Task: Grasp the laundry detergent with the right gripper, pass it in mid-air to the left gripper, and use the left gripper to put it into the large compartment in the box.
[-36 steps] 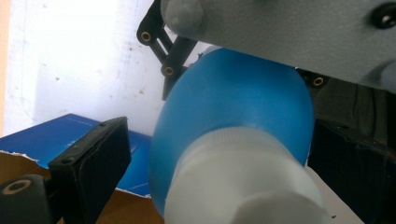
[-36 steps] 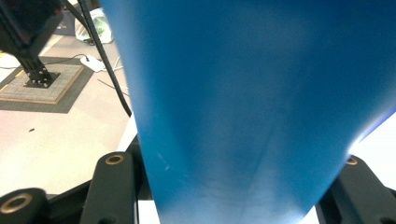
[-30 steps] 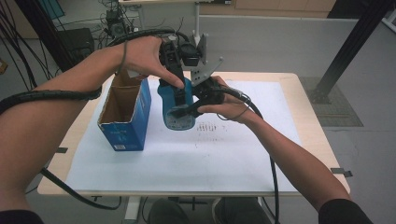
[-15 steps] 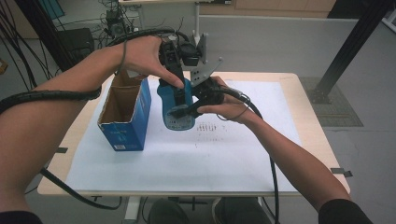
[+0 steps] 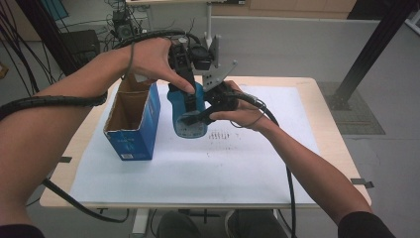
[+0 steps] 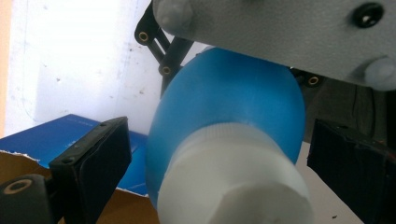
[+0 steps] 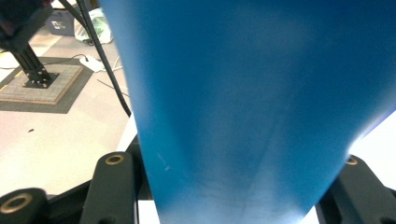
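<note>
At the left of the desk (image 5: 297,163) stands an open blue carton (image 5: 132,121), its mouth up and nothing visible inside. Just beside it, to its right, you have the blue bottle (image 5: 188,116) held above the white sheet, and that is the thing to judge.

It looks like smooth moulded plastic: stiff enough to take a squeeze but glossy, so expect it to slip if the pads sit on the curved shoulder. How full it is you cannot tell, so treat it as possibly heavy. The flat-sided body is the safer place to grip; the white cap (image 6: 233,179) is ribbed and narrow, good for twisting but poor for carrying.

Your left hand-held gripper (image 6: 219,154) hangs over the cap end with its jaws spread to either side of the neck, the pads clear of the plastic and nothing in their grasp. Your right hand-held gripper (image 7: 233,186) is clamped across the bottle's body from the right, jaws pressed on both flanks, and bears the weight.

The bottle's long axis runs roughly upright, tilted a little, with the cap toward your left hand-held gripper above and the base, seemingly, facing down toward you in the high view.
</note>
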The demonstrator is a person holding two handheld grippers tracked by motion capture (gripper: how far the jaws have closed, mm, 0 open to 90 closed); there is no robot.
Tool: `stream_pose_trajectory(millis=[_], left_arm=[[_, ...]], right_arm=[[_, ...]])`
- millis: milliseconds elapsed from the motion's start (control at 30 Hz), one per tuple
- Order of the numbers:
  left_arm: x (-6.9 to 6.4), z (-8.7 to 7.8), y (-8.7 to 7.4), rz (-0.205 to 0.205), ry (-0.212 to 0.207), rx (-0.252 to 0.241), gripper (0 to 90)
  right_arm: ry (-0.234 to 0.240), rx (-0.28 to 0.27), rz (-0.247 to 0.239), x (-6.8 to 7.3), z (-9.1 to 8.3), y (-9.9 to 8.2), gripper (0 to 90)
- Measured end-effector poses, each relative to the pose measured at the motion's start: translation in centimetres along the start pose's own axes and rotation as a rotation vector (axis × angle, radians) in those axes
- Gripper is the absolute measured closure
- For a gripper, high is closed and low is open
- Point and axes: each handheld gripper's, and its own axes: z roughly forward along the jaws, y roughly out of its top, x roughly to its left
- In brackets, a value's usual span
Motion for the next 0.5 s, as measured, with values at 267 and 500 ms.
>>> stream_pose_trajectory(millis=[267, 500], left_arm=[[-0.04, -0.08, 0.00, 0.004, 0.002, 0.004, 6.8], [-0.03, -0.14, 0.08, 0.009, 0.007, 0.006, 7.6]], right_arm=[[0.001, 0.004, 0.007, 0.05, -0.04, 0.00, 44.3], [0.004, 0.004, 0.014, 0.04, -0.16, 0.00, 44.3]])
